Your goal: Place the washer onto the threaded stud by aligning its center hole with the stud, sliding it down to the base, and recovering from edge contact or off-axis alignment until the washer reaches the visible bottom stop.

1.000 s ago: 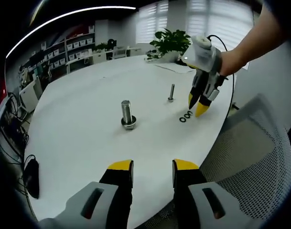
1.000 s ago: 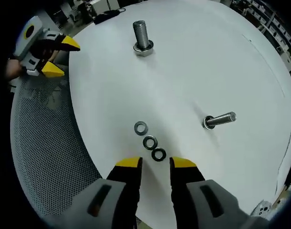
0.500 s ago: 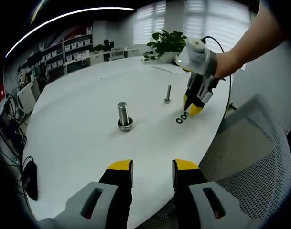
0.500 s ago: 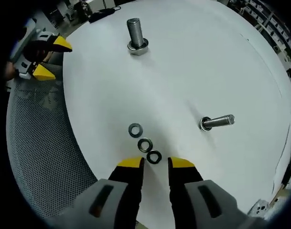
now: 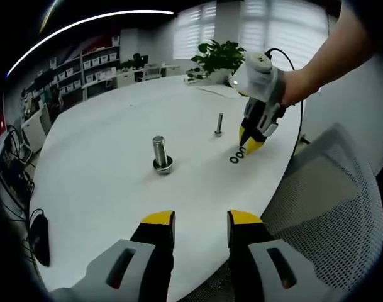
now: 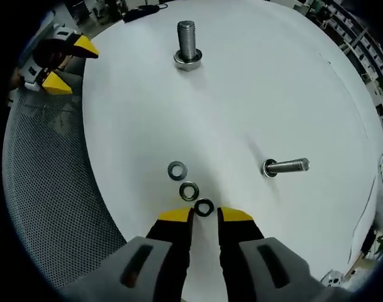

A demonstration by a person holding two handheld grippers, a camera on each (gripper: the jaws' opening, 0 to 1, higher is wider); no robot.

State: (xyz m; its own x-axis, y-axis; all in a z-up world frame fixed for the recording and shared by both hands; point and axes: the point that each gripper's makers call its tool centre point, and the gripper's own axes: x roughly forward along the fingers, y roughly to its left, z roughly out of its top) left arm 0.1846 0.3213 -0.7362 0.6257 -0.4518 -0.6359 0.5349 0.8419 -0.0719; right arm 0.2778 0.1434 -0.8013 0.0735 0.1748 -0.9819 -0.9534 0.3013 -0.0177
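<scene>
Right gripper view, three washers (image 6: pixel 189 189), two threaded studs (image 6: pixel 187 43), white table (image 6: pixel 292 94)

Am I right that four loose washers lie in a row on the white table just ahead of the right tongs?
Not quite: the right gripper view shows three washers, not four, in a row on the white table just ahead of the right tongs.

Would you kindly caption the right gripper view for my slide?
Right gripper open over the nearest of three washers, two studs standing beyond on the white table.
</scene>
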